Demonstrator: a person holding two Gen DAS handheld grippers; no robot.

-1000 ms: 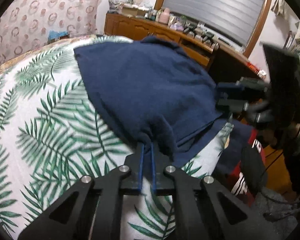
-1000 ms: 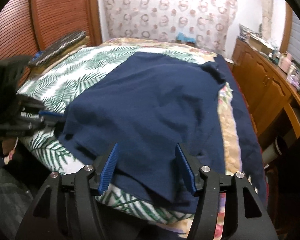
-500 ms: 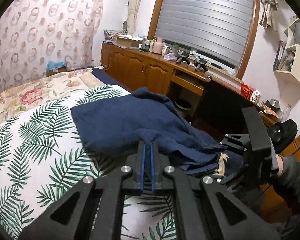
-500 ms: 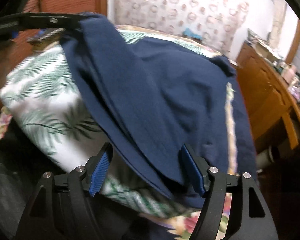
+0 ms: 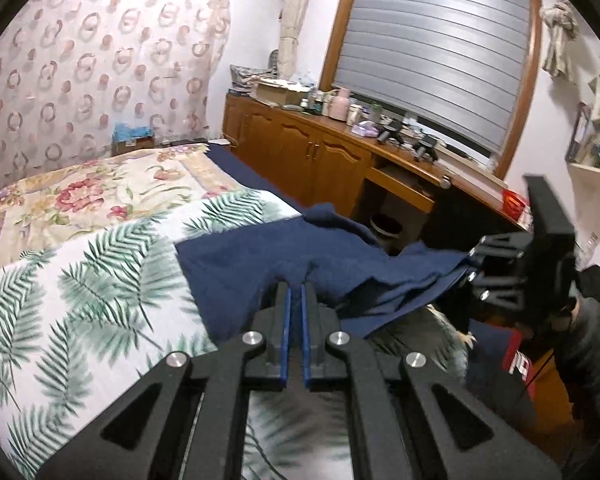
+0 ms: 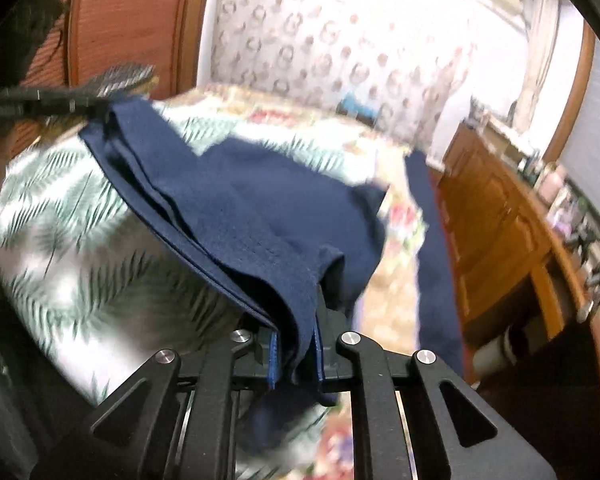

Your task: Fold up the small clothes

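A navy blue garment (image 5: 260, 256) lies partly on the palm-leaf bedspread (image 5: 80, 300), its near edge lifted. My left gripper (image 5: 295, 292) is shut on one corner of the garment. My right gripper (image 6: 296, 336) is shut on the other corner, with cloth (image 6: 260, 200) hanging between its blue pads. In the left wrist view the right gripper (image 5: 476, 268) holds the cloth at the right, above the bed's edge. In the right wrist view the left gripper (image 6: 88, 112) holds the far corner at upper left. The garment's lower edge stretches between both grippers.
A floral quilt (image 5: 80, 192) covers the far end of the bed. A wooden cabinet (image 5: 320, 156) with cluttered top runs along the right wall under a shuttered window (image 5: 432, 52). A patterned curtain (image 5: 100, 80) hangs behind the bed. A wooden door (image 6: 120, 20) stands at the left.
My right gripper has closed on the garment's corner. Both grippers have lifted the near edge off the bed and carried it up and towards the far end.
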